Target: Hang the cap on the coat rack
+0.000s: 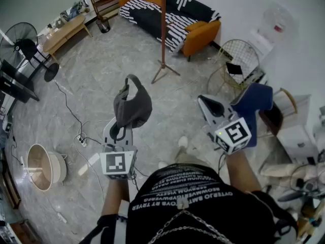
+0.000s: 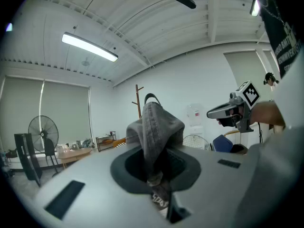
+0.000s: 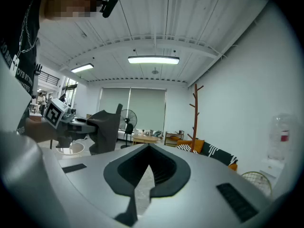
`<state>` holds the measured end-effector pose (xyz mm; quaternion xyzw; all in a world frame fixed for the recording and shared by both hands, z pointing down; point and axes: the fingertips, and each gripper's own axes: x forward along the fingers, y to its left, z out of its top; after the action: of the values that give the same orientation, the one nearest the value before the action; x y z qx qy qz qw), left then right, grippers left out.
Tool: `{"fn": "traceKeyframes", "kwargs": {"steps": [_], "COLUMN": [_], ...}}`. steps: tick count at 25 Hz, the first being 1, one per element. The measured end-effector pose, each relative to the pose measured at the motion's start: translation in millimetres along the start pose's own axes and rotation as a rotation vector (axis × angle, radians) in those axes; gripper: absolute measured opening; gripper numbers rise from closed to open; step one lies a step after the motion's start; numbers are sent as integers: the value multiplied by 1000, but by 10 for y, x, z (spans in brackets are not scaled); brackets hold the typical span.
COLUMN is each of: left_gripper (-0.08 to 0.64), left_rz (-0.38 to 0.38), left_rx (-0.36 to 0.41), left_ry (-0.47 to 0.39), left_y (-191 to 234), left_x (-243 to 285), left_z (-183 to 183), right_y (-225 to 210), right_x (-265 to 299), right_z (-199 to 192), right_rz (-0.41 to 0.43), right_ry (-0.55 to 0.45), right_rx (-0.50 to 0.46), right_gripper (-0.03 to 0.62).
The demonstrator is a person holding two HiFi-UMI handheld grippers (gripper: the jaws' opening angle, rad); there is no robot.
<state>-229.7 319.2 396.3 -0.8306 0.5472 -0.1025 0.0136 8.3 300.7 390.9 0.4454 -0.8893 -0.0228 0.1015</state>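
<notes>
A grey cap [image 1: 132, 105] hangs bunched from my left gripper [image 1: 123, 123], which is shut on its fabric. In the left gripper view the cap [image 2: 154, 127] stands up between the jaws, its strap loop on top. The coat rack [image 1: 163, 29], a brown wooden pole on a tripod foot, stands on the floor ahead near the sofa. It shows behind the cap as the coat rack [image 2: 138, 99], and at the right as the coat rack [image 3: 194, 118]. My right gripper [image 1: 205, 101] is held up to the right, shut and empty, with its tips [image 3: 148, 148] together.
An orange sofa [image 1: 172, 14] with a striped throw stands behind the rack. A fan [image 1: 18, 42] and low wooden table [image 1: 63, 32] are at far left. A cable and power strip [image 1: 81, 139] lie on the floor. A blue chair [image 1: 254, 105] and wire chair [image 1: 238, 57] stand right.
</notes>
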Motion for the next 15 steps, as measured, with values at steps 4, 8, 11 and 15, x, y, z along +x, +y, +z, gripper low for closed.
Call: {"fn": "traceKeyframes", "kwargs": {"steps": [4, 8, 11, 15], "left_gripper": [23, 23, 23, 23], "left_rz": [-5, -4, 2, -9], "left_rx": [5, 16, 21, 17], "left_ry": [-3, 2, 4, 19], "left_y": [-39, -48, -48, -54], "left_x": [120, 274, 432, 603], "left_z": [33, 61, 95, 78], "right_y": [-95, -236, -382, -529], "right_x": [62, 141, 223, 317], "right_z": [18, 30, -9, -82], "right_rz": [5, 13, 17, 19], "right_ry": [-17, -35, -37, -33], "right_rx": [25, 25, 39, 47], "right_gripper": [-6, -6, -6, -6]}}
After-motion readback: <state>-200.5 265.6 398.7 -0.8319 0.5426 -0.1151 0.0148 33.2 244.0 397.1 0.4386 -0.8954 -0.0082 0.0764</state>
